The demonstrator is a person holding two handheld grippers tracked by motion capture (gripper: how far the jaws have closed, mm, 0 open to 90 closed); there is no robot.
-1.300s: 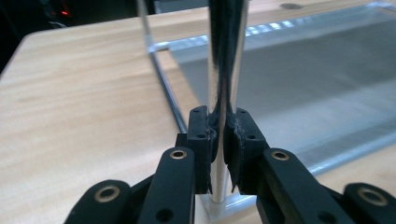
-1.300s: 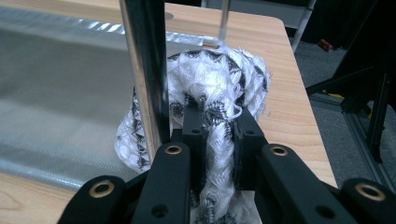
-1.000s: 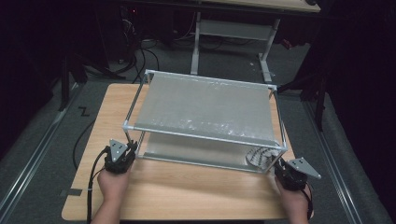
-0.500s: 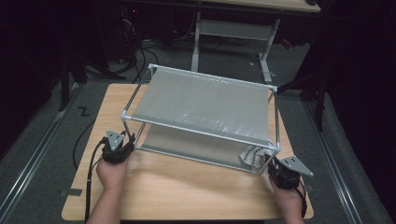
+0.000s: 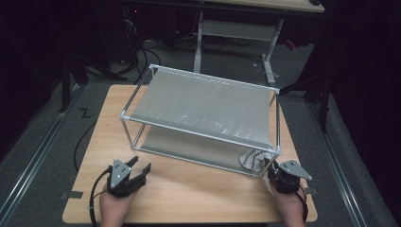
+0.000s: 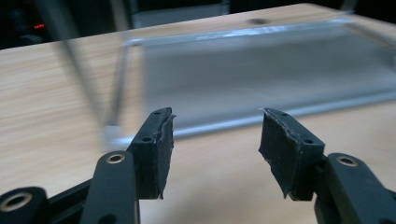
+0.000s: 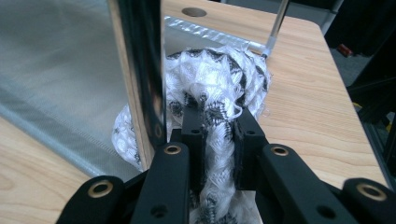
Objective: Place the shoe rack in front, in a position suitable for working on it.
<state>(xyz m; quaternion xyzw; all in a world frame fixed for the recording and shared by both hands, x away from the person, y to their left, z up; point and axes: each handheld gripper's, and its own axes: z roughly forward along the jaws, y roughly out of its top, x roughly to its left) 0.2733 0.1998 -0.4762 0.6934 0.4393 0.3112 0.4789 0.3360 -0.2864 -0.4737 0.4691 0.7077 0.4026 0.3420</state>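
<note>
A two-tier metal rack [image 5: 203,106] with grey mesh shelves stands on the wooden table [image 5: 198,194]. My left gripper [image 5: 140,163] sits in front of the rack's near left leg, apart from it. Its jaws have just been opening and nothing lies between them. In the left gripper view my left gripper [image 6: 215,116] faces the lower shelf [image 6: 261,79] and that leg [image 6: 109,126]. My right gripper [image 5: 273,169] is at the rack's near right corner, shut on a white and black patterned cloth [image 5: 253,158]. In the right gripper view my right gripper [image 7: 217,114] pinches the cloth [image 7: 215,70] beside the corner post [image 7: 140,60].
The rack takes up most of the tabletop, with a bare strip of wood [image 5: 203,189] along the near edge. A white desk frame [image 5: 236,33] stands behind the table. Dark floor and metal rails [image 5: 28,161] run along both sides.
My left gripper let go of the rack's near left corner, opened and drew back toward the near edge. The rack's left end shifted slightly away. The right gripper stayed shut on the cloth.
</note>
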